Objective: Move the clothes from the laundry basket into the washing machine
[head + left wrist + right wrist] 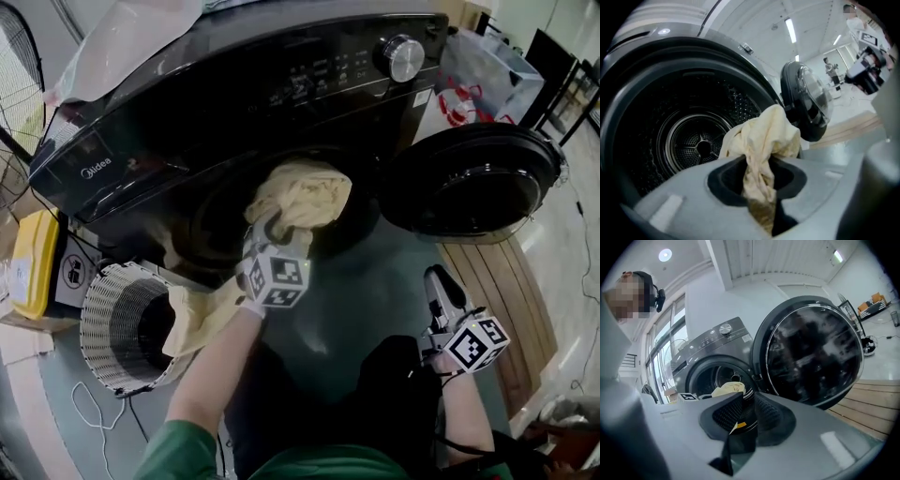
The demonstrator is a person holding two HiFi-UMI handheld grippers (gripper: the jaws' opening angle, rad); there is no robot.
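Observation:
A pale yellow cloth (305,192) is bunched at the mouth of the dark washing machine (187,103). My left gripper (272,230) is shut on it, and its tail hangs down toward the white mesh laundry basket (112,323). In the left gripper view the cloth (764,131) is pinched between the jaws of the left gripper (757,171), in front of the empty drum (698,145). My right gripper (439,281) hovers low at the right, below the open round door (473,183). In the right gripper view the right gripper (745,411) has a narrow gap and holds nothing.
The basket lies on its side left of the machine, beside a yellow container (33,262). A clear bag with red print (483,80) stands right of the washer. Wooden boards (506,291) run under the door. A white cable (94,403) trails on the grey floor.

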